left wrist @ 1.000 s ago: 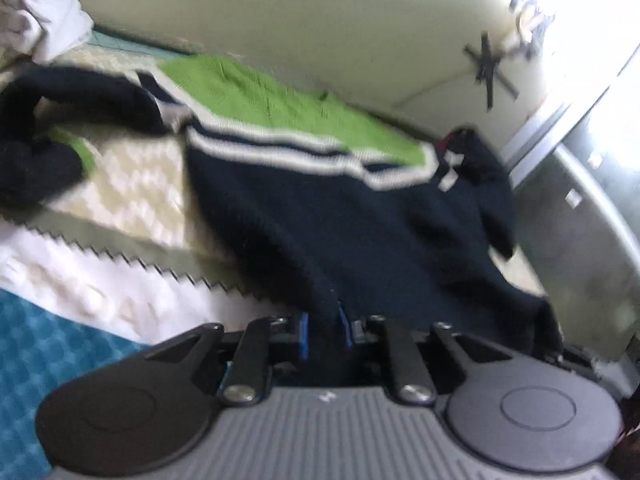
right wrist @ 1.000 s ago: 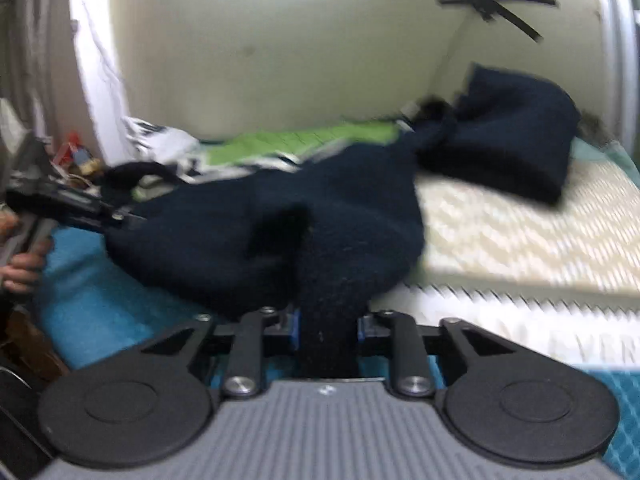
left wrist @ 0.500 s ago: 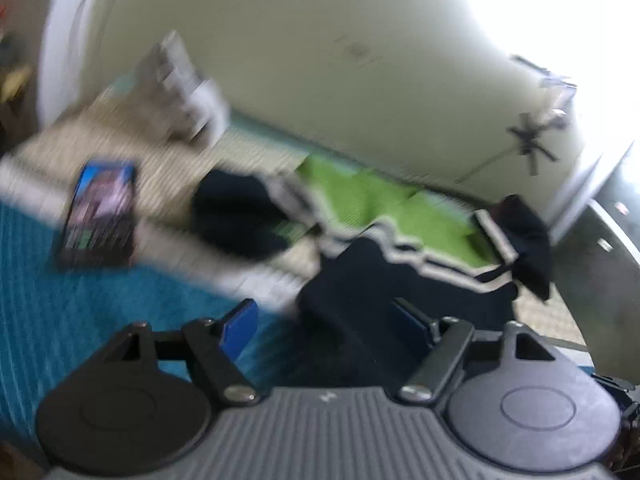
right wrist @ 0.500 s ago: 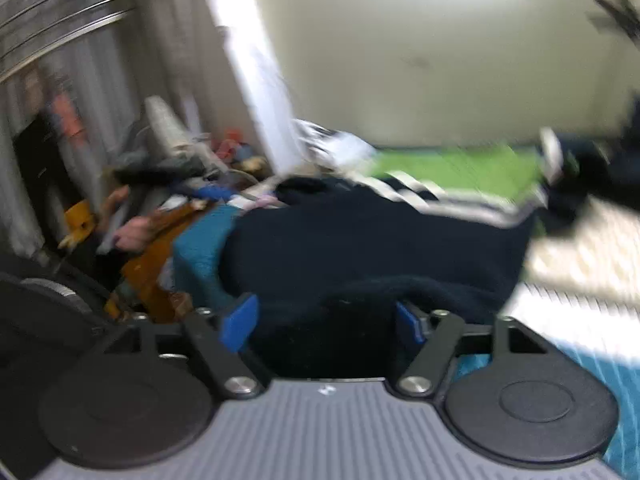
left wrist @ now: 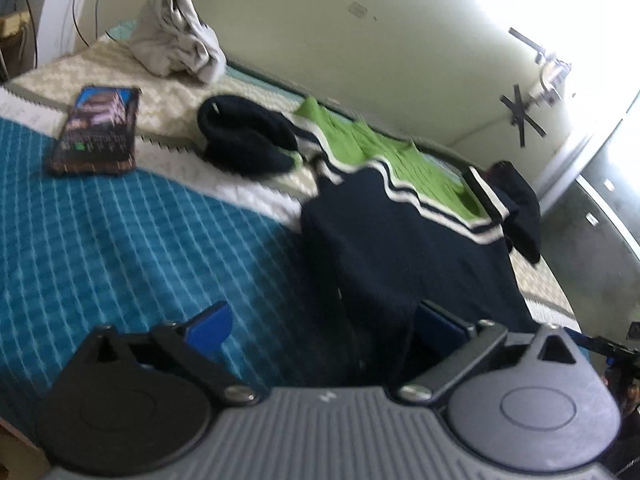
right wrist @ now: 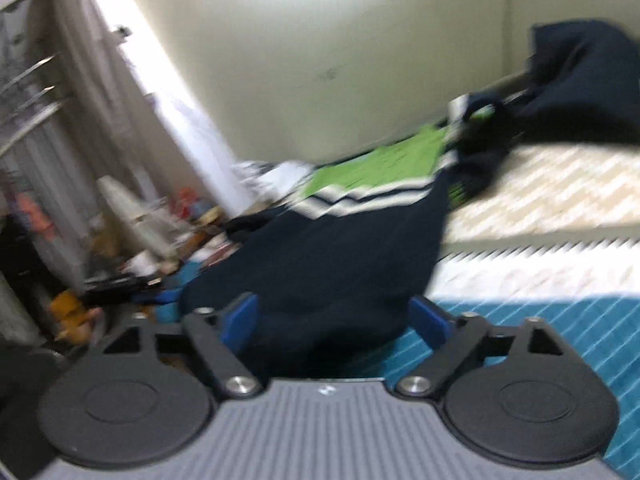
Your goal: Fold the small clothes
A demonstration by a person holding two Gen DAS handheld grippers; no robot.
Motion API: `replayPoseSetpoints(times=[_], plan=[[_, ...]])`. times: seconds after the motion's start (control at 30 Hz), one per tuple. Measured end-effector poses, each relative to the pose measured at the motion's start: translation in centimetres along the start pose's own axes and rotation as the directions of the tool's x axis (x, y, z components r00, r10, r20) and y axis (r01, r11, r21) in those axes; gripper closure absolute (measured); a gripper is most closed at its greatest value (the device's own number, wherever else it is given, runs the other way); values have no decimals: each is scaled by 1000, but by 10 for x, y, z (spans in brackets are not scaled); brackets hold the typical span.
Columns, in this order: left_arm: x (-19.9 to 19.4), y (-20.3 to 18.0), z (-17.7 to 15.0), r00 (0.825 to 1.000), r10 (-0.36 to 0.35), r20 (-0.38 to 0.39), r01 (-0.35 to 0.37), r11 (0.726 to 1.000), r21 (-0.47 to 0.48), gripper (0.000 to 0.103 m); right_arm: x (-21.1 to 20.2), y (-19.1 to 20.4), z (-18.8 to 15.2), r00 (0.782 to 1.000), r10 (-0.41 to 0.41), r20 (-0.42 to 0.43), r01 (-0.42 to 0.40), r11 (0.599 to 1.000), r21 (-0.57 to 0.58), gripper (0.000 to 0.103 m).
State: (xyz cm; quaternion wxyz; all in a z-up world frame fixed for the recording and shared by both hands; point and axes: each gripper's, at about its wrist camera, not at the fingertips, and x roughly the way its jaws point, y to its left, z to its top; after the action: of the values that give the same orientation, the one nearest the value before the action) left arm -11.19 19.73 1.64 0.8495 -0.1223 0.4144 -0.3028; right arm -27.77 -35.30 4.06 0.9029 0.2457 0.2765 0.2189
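Note:
A navy sweater point(left wrist: 404, 248) with a green top panel and white stripes lies spread on the bed, its hem toward me. One sleeve is bunched at the left point(left wrist: 244, 136), the other at the right point(left wrist: 516, 204). My left gripper point(left wrist: 324, 322) is open, its blue pads wide apart, with the hem lying loose by the right pad. In the right wrist view the same sweater point(right wrist: 340, 264) lies in front of my right gripper point(right wrist: 334, 314), which is open, the hem between its pads but not clamped.
The bed has a teal quilt point(left wrist: 120, 240) and a cream patterned cover point(right wrist: 552, 192). A book point(left wrist: 98, 130) and a crumpled white garment point(left wrist: 176, 44) lie at the far left. A wall runs behind the bed. Clutter fills the floor beside the bed point(right wrist: 132, 240).
Both grippers were shut on the sweater's hem one second ago. Both have opened and let it go, and have pulled back from it.

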Motion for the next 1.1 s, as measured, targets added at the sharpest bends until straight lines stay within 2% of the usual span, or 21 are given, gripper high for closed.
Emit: replayPoseSetpoints(times=[0.1,0.13,0.17,0.2,0.23,0.27,0.33,0.4,0.47,0.5,0.53,0.57,0.6,0.63,0.73,0.83,0.9,0.93,0.97,1.03,1.1], plan=[[11,-4,-9,1000,-4,-29,5,1000,15,8,5,18,-13,997,17,-70,-22,998,-64,14],[15,-7,-11,999,-5,-38,6,1000,27,17,9,21,-17,996,19,-90,-26,997,-72,15],[15,-13,-12,999,0,-32,1,999,54,39,16,21,-20,994,20,-109,-28,997,-69,25],[17,-18,-12,999,-17,-52,21,997,76,57,27,22,-24,992,13,-127,-21,998,-63,46],[17,-22,-12,996,-46,-82,53,995,84,86,36,21,-28,988,8,-153,-17,998,-57,61],[15,-26,-10,993,-63,-101,72,994,86,94,42,22,-29,984,-3,-176,-8,998,-62,88],[0,-29,-3,991,-88,-100,96,992,79,95,44,26,-29,984,0,-177,-15,996,-86,89],[-27,-28,4,989,-129,-69,134,988,70,95,29,32,-25,989,72,-128,-84,992,-96,89],[-48,-28,6,992,-115,-55,119,989,89,92,16,39,-23,986,129,-107,-140,985,-101,86],[-54,-28,6,995,-84,-57,90,990,108,88,12,42,-24,982,142,-128,-156,981,-111,79],[-59,-27,6,997,-47,-60,54,990,130,78,11,43,-26,978,136,-155,-156,980,-126,76],[-63,-25,5,998,1,-55,7,989,146,61,8,44,-29,980,100,-170,-126,981,-150,59],[-67,-20,7,999,38,-38,-33,989,142,54,6,40,-30,984,54,-169,-81,984,-157,38],[-70,-14,10,998,66,-17,-64,990,125,50,2,33,-30,988,15,-151,-37,988,-147,38],[-73,-1,25,992,115,45,-119,990,75,47,-19,6,-18,998,-50,-39,48,998,-51,38],[-59,13,54,984,159,79,-160,987,11,28,-28,-17,-4,993,-96,67,92,994,57,38],[-41,21,77,983,156,94,-153,987,-38,20,-24,-27,3,987,-123,99,113,988,100,38],[-32,24,87,982,159,100,-154,987,-54,11,-20,-31,6,986,-131,104,119,986,116,38],[-21,29,96,980,172,103,-166,984,-70,6,-14,-33,8,985,-134,106,120,985,127,38],[7,36,114,977,199,80,-192,977,-90,7,-1,-36,9,987,-129,98,115,984,135,38],[37,42,126,973,227,36,-223,970,-102,14,9,-35,9,988,-127,92,115,985,129,38]])
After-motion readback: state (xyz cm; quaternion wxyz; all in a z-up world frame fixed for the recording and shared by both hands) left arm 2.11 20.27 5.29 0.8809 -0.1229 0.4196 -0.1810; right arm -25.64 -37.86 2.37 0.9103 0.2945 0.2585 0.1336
